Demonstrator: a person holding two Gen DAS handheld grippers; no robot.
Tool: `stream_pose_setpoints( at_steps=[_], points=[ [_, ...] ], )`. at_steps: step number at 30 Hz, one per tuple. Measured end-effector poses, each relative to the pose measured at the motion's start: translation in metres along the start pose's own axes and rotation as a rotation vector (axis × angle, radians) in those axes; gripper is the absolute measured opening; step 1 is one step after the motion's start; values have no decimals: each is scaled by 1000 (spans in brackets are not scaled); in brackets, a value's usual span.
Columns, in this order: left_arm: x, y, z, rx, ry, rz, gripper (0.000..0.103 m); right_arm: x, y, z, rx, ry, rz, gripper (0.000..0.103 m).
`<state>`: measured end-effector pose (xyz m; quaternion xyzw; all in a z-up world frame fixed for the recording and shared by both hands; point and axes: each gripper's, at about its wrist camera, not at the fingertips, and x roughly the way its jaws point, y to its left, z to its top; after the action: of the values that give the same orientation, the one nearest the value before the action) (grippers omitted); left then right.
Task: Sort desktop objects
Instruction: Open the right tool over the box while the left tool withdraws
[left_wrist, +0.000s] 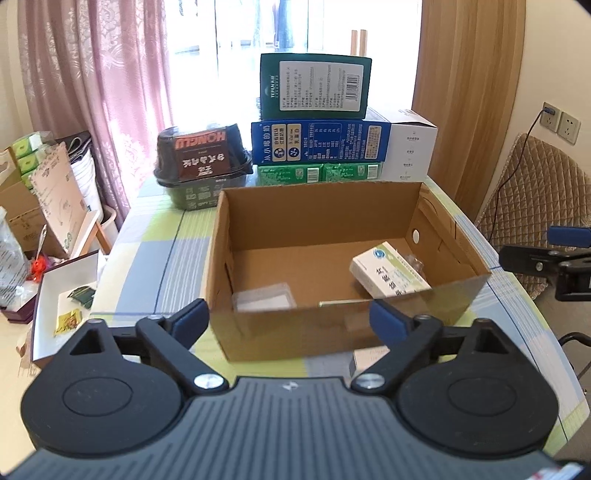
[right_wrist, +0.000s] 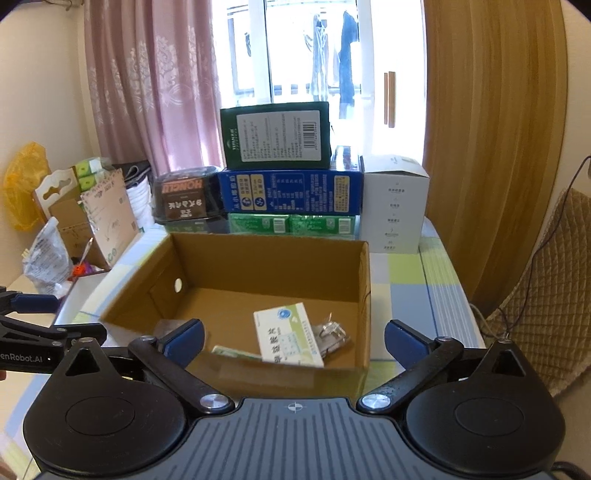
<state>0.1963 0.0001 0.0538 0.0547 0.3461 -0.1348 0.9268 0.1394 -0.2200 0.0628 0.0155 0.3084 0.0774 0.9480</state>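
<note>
Left wrist view: left tool (left_wrist: 290, 319) gapes wide, empty, before the box (left_wrist: 347, 325). Right tool (right_wrist: 293, 338) likewise; carton (right_wrist: 286, 334) lies inside.

Strong daylight pours through the window (left_wrist: 295, 33) beyond each hand-held gripper, blown out to white. Fisheye bending curves the edges, corners vignette dark, near parts slightly soft.

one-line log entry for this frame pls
left claw: open, empty | right claw: open, empty | cardboard box: holds medicine box, keys
</note>
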Motion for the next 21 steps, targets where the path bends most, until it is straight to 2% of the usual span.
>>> stream_pose_setpoints(
  at_steps=[5, 13, 21],
  points=[
    [-28, 0, -19, -8, -5, 20, 102, -27, 6, -17, 16, 17, 11, 101],
    [-57, 5, -59, -37, 30, 42, 102, -61, 2, -55, 65, 38, 0, 101],
    [-64, 2, -87, -54, 64, 34, 102, -77, -9, -86, 79, 76, -24, 101]
  ],
)
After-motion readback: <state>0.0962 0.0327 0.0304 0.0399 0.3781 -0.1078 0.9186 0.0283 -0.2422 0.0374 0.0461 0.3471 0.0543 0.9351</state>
